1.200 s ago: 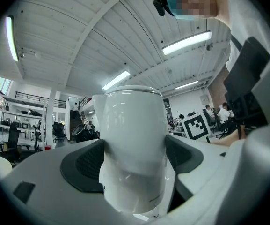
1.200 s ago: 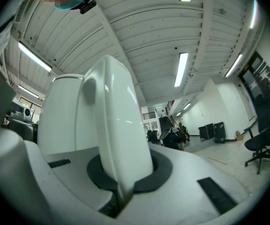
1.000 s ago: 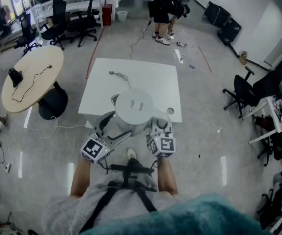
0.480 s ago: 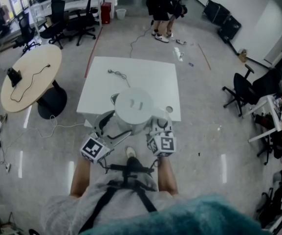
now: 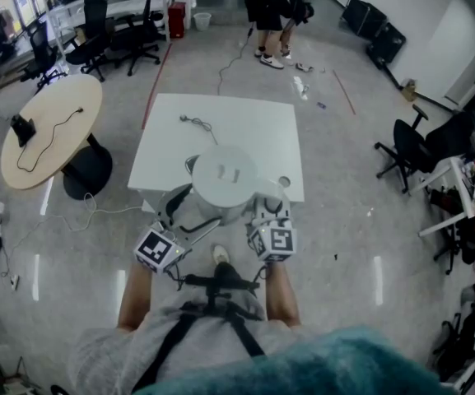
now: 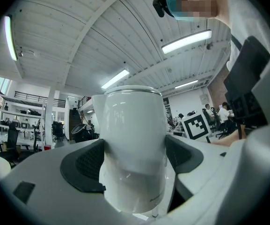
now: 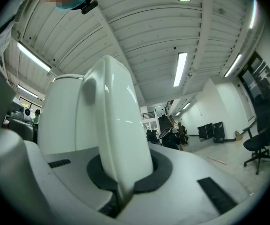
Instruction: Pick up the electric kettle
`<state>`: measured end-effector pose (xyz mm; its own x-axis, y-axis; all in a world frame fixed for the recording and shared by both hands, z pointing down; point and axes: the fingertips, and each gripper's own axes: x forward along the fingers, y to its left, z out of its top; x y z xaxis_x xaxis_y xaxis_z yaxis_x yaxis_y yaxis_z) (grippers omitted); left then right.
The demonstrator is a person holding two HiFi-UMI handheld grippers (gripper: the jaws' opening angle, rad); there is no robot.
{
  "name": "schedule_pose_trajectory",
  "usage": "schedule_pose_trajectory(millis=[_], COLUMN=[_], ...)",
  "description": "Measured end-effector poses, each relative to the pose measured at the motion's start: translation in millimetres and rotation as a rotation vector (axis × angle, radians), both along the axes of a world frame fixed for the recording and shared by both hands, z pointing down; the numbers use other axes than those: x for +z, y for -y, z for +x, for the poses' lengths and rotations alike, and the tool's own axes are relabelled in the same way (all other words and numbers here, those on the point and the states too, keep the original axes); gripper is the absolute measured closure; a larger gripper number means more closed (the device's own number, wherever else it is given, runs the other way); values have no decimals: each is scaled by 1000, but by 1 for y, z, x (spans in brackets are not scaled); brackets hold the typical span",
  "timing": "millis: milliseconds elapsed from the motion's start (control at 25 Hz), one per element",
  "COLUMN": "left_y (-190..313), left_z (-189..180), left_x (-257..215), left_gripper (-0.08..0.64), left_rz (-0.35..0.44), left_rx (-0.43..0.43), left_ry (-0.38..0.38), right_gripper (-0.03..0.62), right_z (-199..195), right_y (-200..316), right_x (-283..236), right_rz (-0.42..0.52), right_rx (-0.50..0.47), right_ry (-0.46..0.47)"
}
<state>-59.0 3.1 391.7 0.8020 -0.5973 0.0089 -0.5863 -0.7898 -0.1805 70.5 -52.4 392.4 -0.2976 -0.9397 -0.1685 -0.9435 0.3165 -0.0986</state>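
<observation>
Left gripper view, both tools locked on: the kettle is in a two-handed grip.

The left gripper [image 6: 135, 156] has its dark pads [image 6: 89, 162] pressed against either side of the white kettle [image 6: 132, 121], low on the round body, jaws spread wide to take it. Over on the right gripper [image 7: 125, 175], the jaws are pinched nearly together on the kettle's thin handle [image 7: 118, 116], which stands upright between them. From the head view, the kettle sits upright between the two tools, lid up, over the near edge of the white square table [image 5: 253, 130]; whether its base touches the table cannot be told. A loose cord [image 5: 198, 125] lies farther back on that table.
</observation>
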Motion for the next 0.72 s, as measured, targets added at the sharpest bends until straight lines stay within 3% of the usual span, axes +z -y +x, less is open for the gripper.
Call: schedule_pose_trajectory(millis=[720], left_y=[1], left_z=[-6], left_x=[2], left_gripper=[152], left_rz=[-4], left_rx=[-4], left_ry=[3], right_gripper=[591], right_z=[-5], right_y=[1], right_x=[1], right_rz=[-8], right_rx=[1], right_ry=[0])
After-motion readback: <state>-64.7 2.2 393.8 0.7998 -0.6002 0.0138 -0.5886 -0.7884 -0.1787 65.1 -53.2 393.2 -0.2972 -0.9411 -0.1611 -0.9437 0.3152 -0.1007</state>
